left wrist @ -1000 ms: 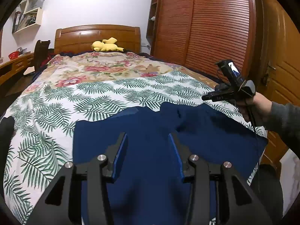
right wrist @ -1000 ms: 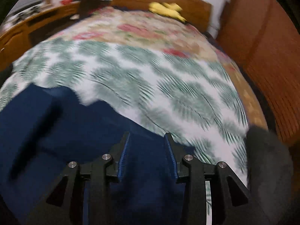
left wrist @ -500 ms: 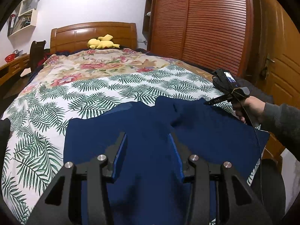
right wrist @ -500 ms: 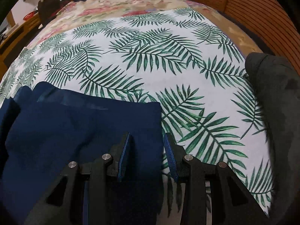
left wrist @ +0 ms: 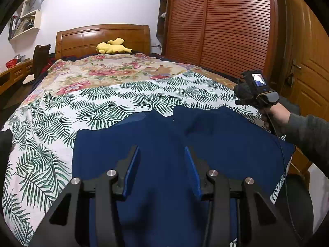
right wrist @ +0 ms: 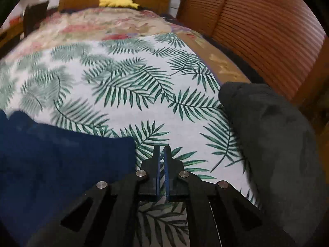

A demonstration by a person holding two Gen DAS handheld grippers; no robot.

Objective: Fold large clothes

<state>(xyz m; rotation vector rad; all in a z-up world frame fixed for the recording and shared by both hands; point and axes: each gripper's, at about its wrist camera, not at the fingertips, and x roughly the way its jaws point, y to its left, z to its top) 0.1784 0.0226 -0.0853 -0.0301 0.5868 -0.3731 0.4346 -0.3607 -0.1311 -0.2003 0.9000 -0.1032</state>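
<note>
Bed [left wrist: 61, 144], palm-print sheet: blue garment [left wrist: 164, 144] is lying spread at its near end. Left hand-held gripper [left wrist: 162, 168] is hovering open above it. Right hand-held gripper [right wrist: 162, 164] has just been closing on nothing (beside the cloth's corner), risking an empty lift.

Matt navy cloth garment [left wrist: 164, 140]; glossy wooden headboard [left wrist: 102, 37].

Garment [left wrist: 164, 144] lies spread on the bed [left wrist: 61, 123] at its near end. Plush toy [left wrist: 112, 47] at the far end, against the headboard [left wrist: 102, 37]. Wardrobe [left wrist: 226, 30] along the bed's right side. Second cloth heap [right wrist: 267, 133] at bed's right edge, right of the garment.
</note>
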